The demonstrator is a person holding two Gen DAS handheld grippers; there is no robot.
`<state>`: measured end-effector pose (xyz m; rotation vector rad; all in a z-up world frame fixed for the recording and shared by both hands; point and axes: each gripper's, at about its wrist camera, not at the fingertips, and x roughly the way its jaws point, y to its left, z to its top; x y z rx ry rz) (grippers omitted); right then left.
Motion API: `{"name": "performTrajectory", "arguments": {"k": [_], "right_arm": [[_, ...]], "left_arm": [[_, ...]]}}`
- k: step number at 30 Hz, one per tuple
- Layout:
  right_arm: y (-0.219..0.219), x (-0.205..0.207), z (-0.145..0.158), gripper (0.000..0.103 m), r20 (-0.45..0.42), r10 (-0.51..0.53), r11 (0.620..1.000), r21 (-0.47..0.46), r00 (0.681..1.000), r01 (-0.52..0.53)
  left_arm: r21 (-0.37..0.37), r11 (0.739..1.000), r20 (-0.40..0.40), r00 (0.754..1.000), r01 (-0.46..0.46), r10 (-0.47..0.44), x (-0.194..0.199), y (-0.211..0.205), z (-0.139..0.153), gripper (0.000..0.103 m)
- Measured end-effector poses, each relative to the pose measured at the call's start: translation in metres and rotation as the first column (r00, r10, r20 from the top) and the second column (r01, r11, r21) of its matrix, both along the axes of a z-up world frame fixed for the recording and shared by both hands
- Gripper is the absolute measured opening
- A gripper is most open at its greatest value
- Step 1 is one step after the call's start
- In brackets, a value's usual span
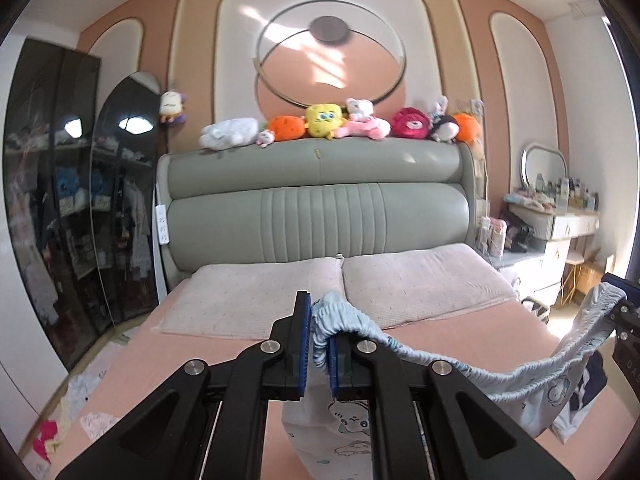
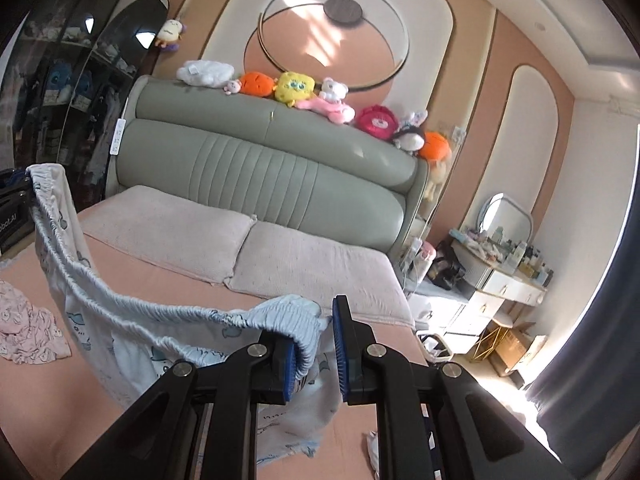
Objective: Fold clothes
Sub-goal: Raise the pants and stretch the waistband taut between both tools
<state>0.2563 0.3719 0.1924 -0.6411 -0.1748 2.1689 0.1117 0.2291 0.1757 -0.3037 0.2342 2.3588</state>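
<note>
A pink bed (image 1: 440, 336) with two pillows (image 1: 256, 300) fills the room. Above it hang light blue printed pants (image 2: 132, 312), waistband stretched between both claws: the left claw (image 1: 318, 346) and right claw (image 2: 316, 352) each pinch one end.

Your right gripper (image 2: 316, 344) pinches the elastic waistband of the pale blue shorts (image 2: 120, 320), lifted over the pink bed (image 2: 168, 280). Your left gripper (image 2: 16, 200) holds the waistband's other end, beside the pink garment (image 2: 28, 332)
</note>
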Motion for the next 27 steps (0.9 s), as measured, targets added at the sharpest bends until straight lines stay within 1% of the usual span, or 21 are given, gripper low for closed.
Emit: {"name": "performTrajectory", "arguments": {"k": [2, 4, 7, 10, 14, 17, 18, 20, 23, 25, 27], "right_arm": [[0.014, -0.004, -0.006, 0.013, 0.005, -0.002, 1.000, -0.015, 1.000, 0.002], [0.032, -0.010, -0.014, 0.013, 0.011, 0.000, 0.999, -0.036, 1.000, 0.001], [0.050, -0.028, -0.022, 0.013, 0.016, 0.017, 0.999, -0.052, 1.000, -0.016], [0.068, -0.052, -0.028, 0.013, 0.032, 0.034, 0.999, -0.030, 0.999, -0.033], [0.099, -0.085, -0.032, 0.013, 0.049, 0.020, 1.000, 0.011, 0.999, -0.020], [0.126, -0.108, -0.030, 0.013, 0.044, 0.007, 0.999, 0.037, 0.999, -0.008], [0.135, -0.116, -0.028, 0.013, 0.039, 0.015, 0.999, 0.030, 0.999, -0.016], [0.152, -0.128, -0.023, 0.013, 0.020, 0.012, 1.000, 0.024, 1.000, -0.012], [0.173, -0.141, -0.017, 0.013, -0.003, 0.004, 1.000, 0.030, 1.000, -0.004], [0.182, -0.144, -0.018, 0.013, -0.017, 0.002, 1.000, 0.014, 1.000, -0.002], [0.188, -0.145, -0.024, 0.013, -0.028, 0.003, 1.000, -0.007, 1.000, -0.003]], "left_arm": [[-0.024, 1.000, -0.016, 1.000, -0.010, 0.009, 0.002, 0.014, -0.003, 0.006], [-0.028, 0.999, -0.009, 1.000, -0.020, 0.020, -0.003, 0.024, -0.006, 0.006], [-0.038, 0.998, 0.006, 0.999, -0.052, 0.052, -0.021, 0.045, -0.014, 0.006], [-0.050, 0.996, 0.038, 0.997, -0.070, 0.072, -0.048, 0.069, -0.021, 0.006], [-0.058, 0.996, 0.055, 0.996, -0.066, 0.070, -0.082, 0.105, -0.026, 0.006], [-0.064, 0.996, 0.048, 0.997, -0.058, 0.061, -0.103, 0.131, -0.022, 0.006], [-0.065, 0.996, 0.045, 0.997, -0.057, 0.060, -0.109, 0.140, -0.020, 0.006], [-0.053, 0.997, 0.035, 0.998, -0.057, 0.058, -0.120, 0.154, -0.015, 0.006], [-0.049, 0.997, -0.009, 0.998, -0.065, 0.065, -0.128, 0.166, -0.007, 0.006], [-0.012, 0.998, -0.011, 0.998, -0.055, 0.055, -0.130, 0.165, -0.006, 0.006], [0.012, 0.998, -0.014, 0.998, -0.057, 0.057, -0.126, 0.159, -0.014, 0.006]]}}
